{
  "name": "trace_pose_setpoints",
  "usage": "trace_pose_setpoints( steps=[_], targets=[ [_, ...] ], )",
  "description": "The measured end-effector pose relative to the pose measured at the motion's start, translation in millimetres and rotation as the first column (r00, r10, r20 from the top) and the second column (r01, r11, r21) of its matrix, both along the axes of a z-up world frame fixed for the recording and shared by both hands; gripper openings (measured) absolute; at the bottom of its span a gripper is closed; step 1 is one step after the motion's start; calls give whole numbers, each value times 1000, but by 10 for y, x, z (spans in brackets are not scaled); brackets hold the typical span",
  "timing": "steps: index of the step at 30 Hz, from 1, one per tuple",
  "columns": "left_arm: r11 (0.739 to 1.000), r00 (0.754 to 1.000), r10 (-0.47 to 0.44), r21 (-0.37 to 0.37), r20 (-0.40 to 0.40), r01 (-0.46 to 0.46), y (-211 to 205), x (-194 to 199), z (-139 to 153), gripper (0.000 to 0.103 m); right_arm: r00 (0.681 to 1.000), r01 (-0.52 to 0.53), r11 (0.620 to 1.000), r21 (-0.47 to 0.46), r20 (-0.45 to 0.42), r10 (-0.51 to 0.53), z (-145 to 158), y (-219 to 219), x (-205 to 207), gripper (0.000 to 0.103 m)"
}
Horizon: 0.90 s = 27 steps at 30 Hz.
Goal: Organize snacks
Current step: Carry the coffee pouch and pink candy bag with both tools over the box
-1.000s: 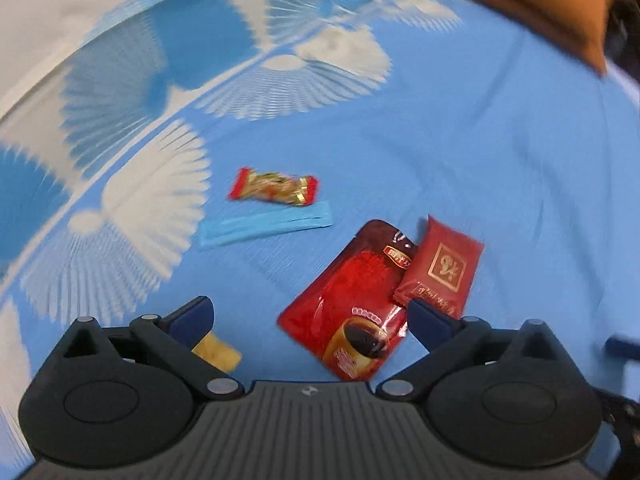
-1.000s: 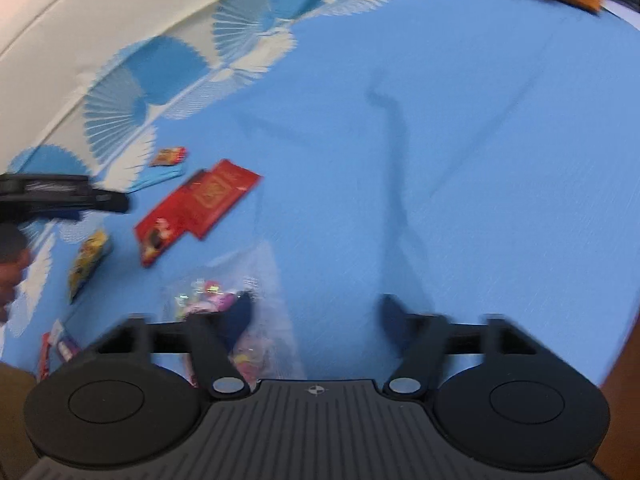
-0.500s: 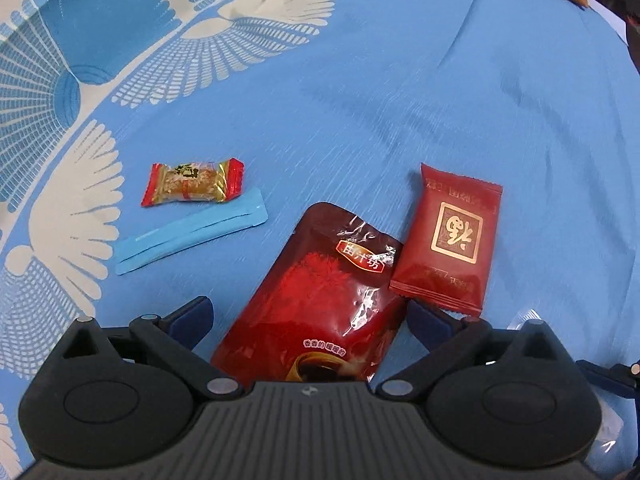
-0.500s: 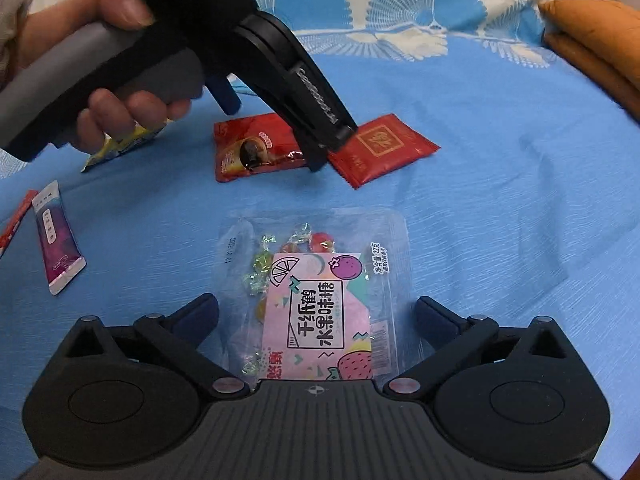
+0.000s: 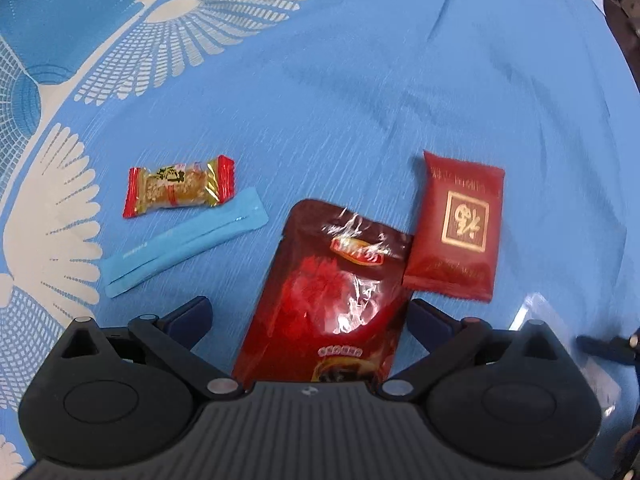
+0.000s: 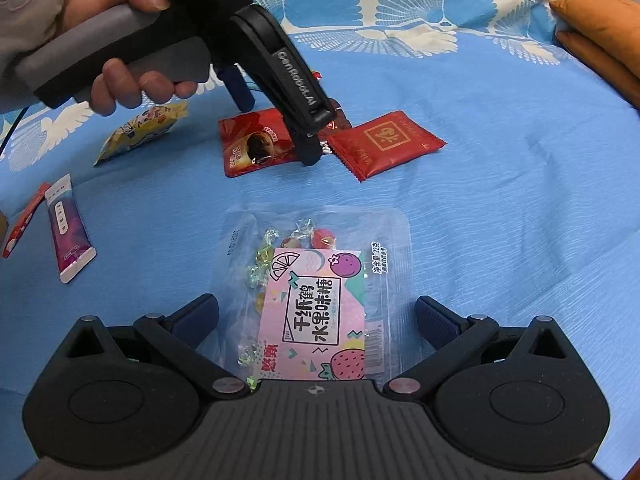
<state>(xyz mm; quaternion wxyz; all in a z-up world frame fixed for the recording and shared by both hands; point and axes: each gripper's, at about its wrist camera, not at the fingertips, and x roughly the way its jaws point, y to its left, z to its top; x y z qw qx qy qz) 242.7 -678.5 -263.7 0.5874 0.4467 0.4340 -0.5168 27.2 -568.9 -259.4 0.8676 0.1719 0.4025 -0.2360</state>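
My left gripper [image 5: 308, 314] is open, its fingers either side of a glossy red coffee pouch [image 5: 332, 292] on the blue cloth. A dark red packet with a gold square [image 5: 460, 226] lies just right of the pouch. A red-and-gold candy [image 5: 178, 186] and a light blue stick sachet [image 5: 184, 246] lie to the left. My right gripper [image 6: 316, 314] is open over a clear bag of fruit candies with a pink label [image 6: 316, 300]. The right wrist view shows the left gripper [image 6: 276, 84] over the red pouch [image 6: 260, 144].
In the right wrist view a yellow snack bag [image 6: 140, 130], a purple stick sachet [image 6: 68, 228] and a red stick [image 6: 22, 220] lie at the left. An orange cushion [image 6: 600, 32] sits at the far right. The blue patterned cloth [image 6: 500, 220] covers the whole surface.
My left gripper moved forward and down until the red pouch lay between its fingers. My right gripper swung onto the candy bag and closed in slightly.
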Motion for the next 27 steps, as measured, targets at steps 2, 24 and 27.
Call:
trace_pose_setpoints(
  steps=[2, 24, 27],
  targets=[
    [1000, 1000, 19, -22, 11, -18, 35, -18, 16, 103, 1000, -15, 1000, -26, -9, 15, -15, 39, 30, 103],
    [852, 919, 395, -368, -13, -372, 2539, -956, 2208, 54, 975, 70, 997, 17, 208, -72, 1193, 646, -734, 43],
    [815, 896, 441, -398, -43, -421, 3187, -1314, 2555, 54, 973, -8, 1000, 25, 229, 2, 1472, 1023, -900, 43]
  ],
)
